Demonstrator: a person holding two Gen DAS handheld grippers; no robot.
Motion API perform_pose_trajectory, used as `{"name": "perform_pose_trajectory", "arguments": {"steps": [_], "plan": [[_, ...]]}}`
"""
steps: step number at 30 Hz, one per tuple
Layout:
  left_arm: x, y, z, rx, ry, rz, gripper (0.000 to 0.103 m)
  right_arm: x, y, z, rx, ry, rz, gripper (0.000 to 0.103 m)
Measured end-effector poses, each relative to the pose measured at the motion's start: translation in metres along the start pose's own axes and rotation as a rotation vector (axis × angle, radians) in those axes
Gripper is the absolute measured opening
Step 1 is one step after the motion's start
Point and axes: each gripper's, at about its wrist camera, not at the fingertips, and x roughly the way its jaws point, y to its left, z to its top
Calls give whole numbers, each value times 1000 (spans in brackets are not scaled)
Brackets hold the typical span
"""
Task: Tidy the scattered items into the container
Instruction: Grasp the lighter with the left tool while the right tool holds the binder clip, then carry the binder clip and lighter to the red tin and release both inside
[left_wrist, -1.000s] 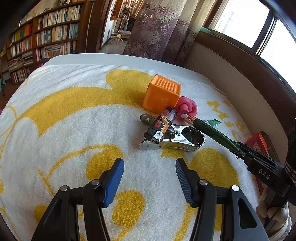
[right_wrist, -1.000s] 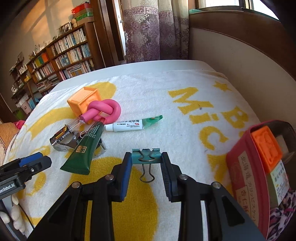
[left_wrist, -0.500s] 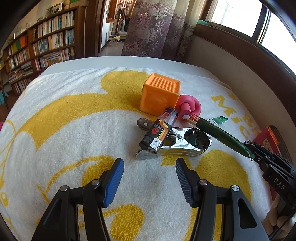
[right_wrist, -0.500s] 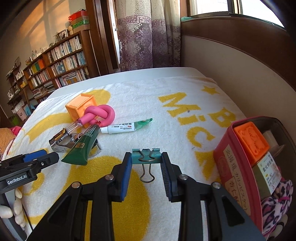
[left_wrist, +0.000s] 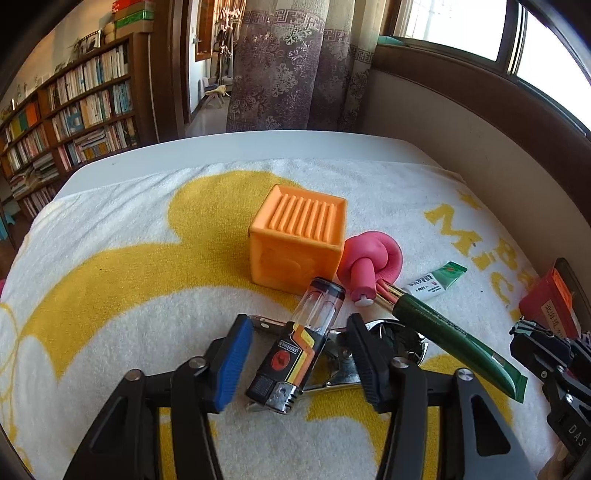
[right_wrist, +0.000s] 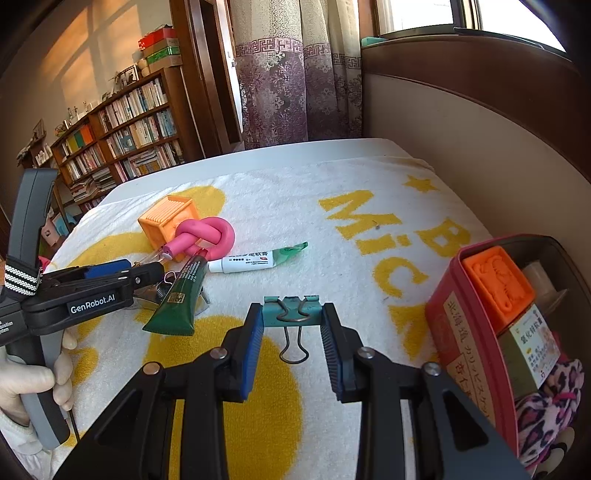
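The left gripper has just been closing around the clear-tipped black lighter on the yellow-and-white towel, pads not yet touching. At three o'clock, the right gripper clamps the teal metal binder clip, the red container at its right

- A white terry towel with big yellow shapes and yellow letters is spread over the bench and covers most of its top.
- The white bench shows as a bare strip beyond the towel's far edge.
- A tall dark wooden bookcase packed with rows of books stands along the far wall at the left; boxes are stacked on its top.
- Purple patterned curtains with a pale upper part hang behind the bench, reaching down past its far edge.
- A beige wall panel under a dark wooden sill runs along the right side, with bright window panes above.
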Motion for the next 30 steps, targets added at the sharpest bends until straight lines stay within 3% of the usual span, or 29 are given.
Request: {"name": "perform_pose_trajectory", "arguments": {"steps": [2,3,19,30], "plan": [[-3,1,-1,-8,-1,-9,25,1,0,0,0,2,-3,35],[-4,1,-2,-8,0,-6,22,2,0,0,0,3,-6,35],[-57,15,-44,-110,-55,-37,22,-5,-4,0,22,-32,2,35],[-70,-7,-54,-60,-77,-102,22,-16,-13,5,70,-108,34,35]]}}
